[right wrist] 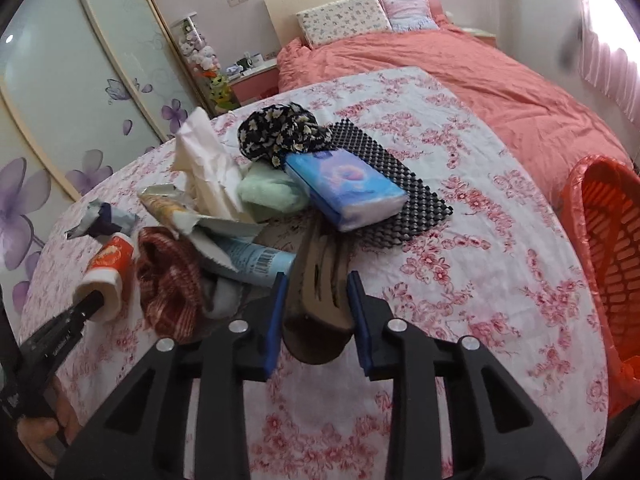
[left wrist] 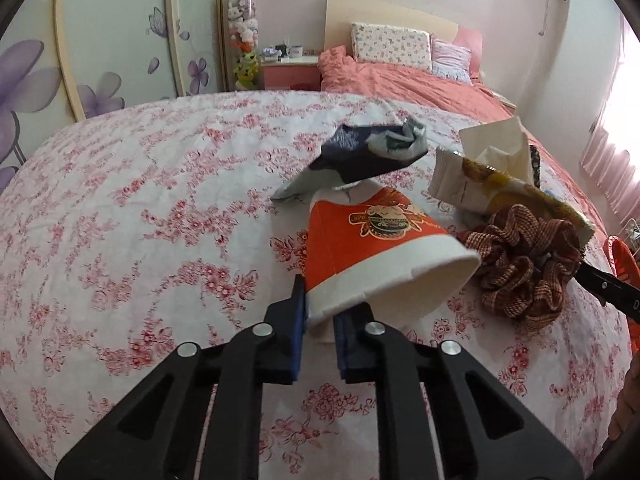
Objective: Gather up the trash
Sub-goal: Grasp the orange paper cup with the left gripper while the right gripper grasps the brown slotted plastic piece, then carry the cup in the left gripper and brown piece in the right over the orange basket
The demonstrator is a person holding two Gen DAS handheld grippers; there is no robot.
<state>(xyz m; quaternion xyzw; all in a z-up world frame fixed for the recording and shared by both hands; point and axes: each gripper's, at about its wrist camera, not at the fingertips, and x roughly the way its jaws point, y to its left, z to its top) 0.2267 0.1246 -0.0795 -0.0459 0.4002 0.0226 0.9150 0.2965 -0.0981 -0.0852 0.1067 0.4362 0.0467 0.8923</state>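
1. Pinching the rim of the orange paper cup [left wrist: 372,248], my left gripper [left wrist: 318,320] has one pad outside the wall and one inside the mouth; the cup lies on its side on the floral bedspread [left wrist: 140,200], its base toward 12 o'clock.
2. At 12 o'clock of the cup, touching its base, lies a crumpled dark wrapper [left wrist: 360,156]; at 2 o'clock stands a torn snack bag [left wrist: 472,184] stuffed with crumpled tissue [right wrist: 208,164].
3. At 3 o'clock of the cup, just beside its mouth, sits a brown scrunchie [left wrist: 520,264], which I judge is not trash.
4. My right gripper [right wrist: 316,320] is spread around a brown hair claw [right wrist: 320,280]; whether the pads touch it I cannot tell.
5. Beyond the claw, toward 12 o'clock, lie a blue tissue pack [right wrist: 348,188] on a black mesh mat [right wrist: 412,188], a green cloth [right wrist: 268,192], a floral scrunchie [right wrist: 280,132] and a blue tube [right wrist: 256,260].
6. The orange basket [right wrist: 612,248] stands at 3 o'clock, off the bed's edge; its visible part shows nothing inside.
7. Progress, as I judge it: early. The cup is gripped but not yet carried over; wrapper, bag and tissue remain.
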